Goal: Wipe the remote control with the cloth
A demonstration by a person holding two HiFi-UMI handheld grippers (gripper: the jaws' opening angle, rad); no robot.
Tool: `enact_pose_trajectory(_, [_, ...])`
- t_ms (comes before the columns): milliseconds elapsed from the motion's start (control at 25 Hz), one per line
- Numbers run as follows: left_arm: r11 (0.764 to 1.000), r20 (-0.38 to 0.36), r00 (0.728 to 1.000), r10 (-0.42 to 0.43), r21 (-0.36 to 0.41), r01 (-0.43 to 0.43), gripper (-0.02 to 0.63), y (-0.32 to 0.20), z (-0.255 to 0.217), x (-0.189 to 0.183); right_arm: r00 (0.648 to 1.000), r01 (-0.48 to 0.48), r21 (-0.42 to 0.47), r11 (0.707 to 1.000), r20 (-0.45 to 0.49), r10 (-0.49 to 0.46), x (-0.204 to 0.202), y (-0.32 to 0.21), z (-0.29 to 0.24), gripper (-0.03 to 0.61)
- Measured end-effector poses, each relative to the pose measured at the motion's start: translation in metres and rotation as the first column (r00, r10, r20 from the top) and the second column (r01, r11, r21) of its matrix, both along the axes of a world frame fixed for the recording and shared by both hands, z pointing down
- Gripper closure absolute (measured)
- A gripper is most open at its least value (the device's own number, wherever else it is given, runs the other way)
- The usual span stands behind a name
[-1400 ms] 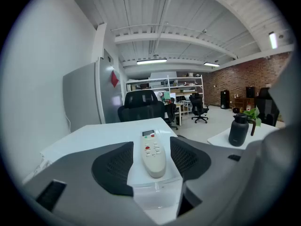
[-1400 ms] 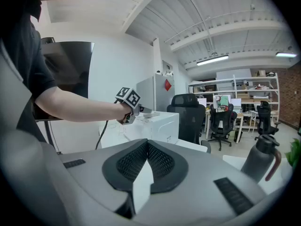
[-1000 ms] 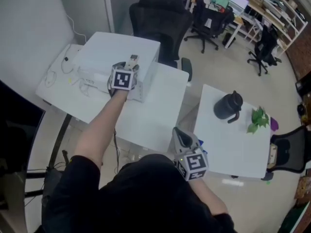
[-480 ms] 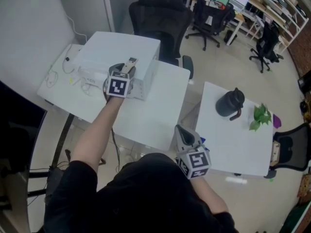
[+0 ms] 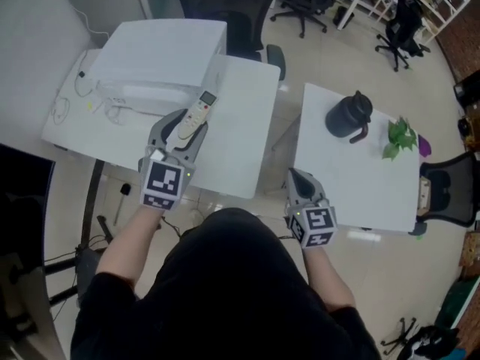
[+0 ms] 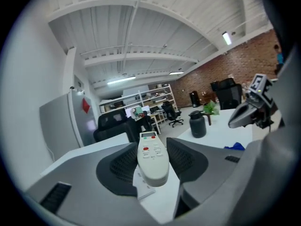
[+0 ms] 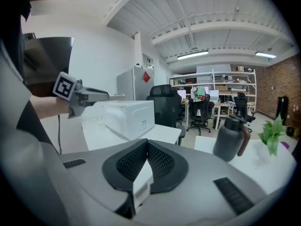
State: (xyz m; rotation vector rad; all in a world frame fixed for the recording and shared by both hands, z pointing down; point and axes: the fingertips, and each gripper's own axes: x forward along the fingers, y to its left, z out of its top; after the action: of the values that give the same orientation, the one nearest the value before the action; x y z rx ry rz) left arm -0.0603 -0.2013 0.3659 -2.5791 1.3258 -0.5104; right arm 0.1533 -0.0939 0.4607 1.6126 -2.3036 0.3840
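Observation:
The white remote control (image 5: 196, 115) with red buttons (image 6: 150, 149) sits lengthwise between the jaws of my left gripper (image 5: 186, 126), which hangs over the left table's near side. Both pads press its sides, so the left gripper (image 6: 153, 160) is shut on it. My right gripper (image 5: 297, 177) is shut and hovers at the near edge of the right table; in its own view the right gripper (image 7: 147, 159) shows closed pads with only a white tag between them. A small blue thing (image 6: 233, 146), perhaps the cloth, lies on the table edge near the right gripper (image 6: 233, 122).
A big white box (image 5: 161, 55) stands on the left table (image 5: 240, 148), with cables (image 5: 67, 103) beside it. The right table (image 5: 352, 193) carries a dark jug (image 5: 349, 117) and a green plant (image 5: 399, 137). Office chairs (image 5: 225, 6) stand behind.
My left gripper has drawn back from the white box toward me, carrying the remote off it. The right gripper has stayed near the right table's edge.

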Motion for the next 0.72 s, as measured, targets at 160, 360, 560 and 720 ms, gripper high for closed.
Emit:
enact_pose_trajectory(160, [0.976,0.147,0.965,0.217,0.0,-0.219,0.416,0.049,0.041,0.039,0.988,-0.045,-0.145,0.988,-0.155,0.023,0.05,0.011,0.061,0.568])
enact_pose_trajectory(360, [0.934,0.217,0.908,0.358,-0.082,-0.349,0.416,0.079,0.094,0.068,0.947,-0.093,-0.358,0.929,-0.32,-0.028,0.107,0.034,0.152,0.408])
enact_pose_trajectory(560, [0.893,0.307,0.84,0.448,-0.109,-0.437,0.415,0.094,0.119,0.09,0.92,-0.094,-0.487,0.868,-0.376,-0.112,0.122,0.033,0.212,0.344])
enact_pose_trajectory(720, [0.879,0.327,0.817,0.474,-0.121,-0.462,0.416,0.1,0.122,0.103,0.911,-0.087,-0.524,0.847,-0.387,-0.146,0.122,0.025,0.237,0.344])
